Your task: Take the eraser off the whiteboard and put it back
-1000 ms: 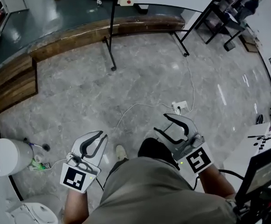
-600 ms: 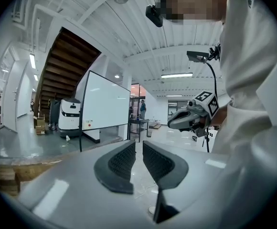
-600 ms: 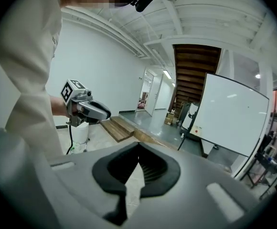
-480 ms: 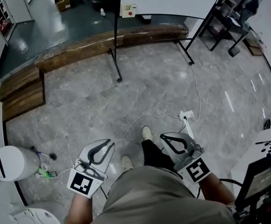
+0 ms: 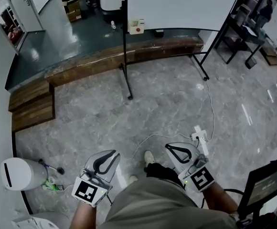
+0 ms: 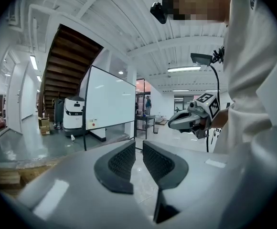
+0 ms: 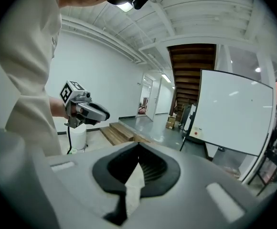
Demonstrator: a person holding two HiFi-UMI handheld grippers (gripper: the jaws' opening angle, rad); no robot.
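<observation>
The whiteboard (image 5: 184,4) stands on black legs at the far end of the floor, well ahead of both grippers. A small white box with a red dot (image 5: 136,26) hangs at its lower left corner, and a small dark block (image 5: 158,33) sits under its bottom edge; I cannot tell which is the eraser. My left gripper (image 5: 113,152) is held low by the person's left side, its jaws a narrow gap apart with nothing between them (image 6: 139,144). My right gripper (image 5: 169,147) is shut and empty, its tips meeting (image 7: 138,148). The board also shows in the right gripper view (image 7: 234,113).
A wooden ledge (image 5: 124,54) and wooden steps (image 5: 33,104) lie before the board. A white bin (image 5: 19,173) stands at the left. A power strip (image 5: 199,136) with its cable lies on the grey floor near the right gripper. A black rack (image 5: 246,23) and a monitor (image 5: 265,185) are to the right.
The right gripper's jaws have gone from wide open to shut. The person has walked toward the whiteboard, carrying both grippers forward, and more of the board shows.
</observation>
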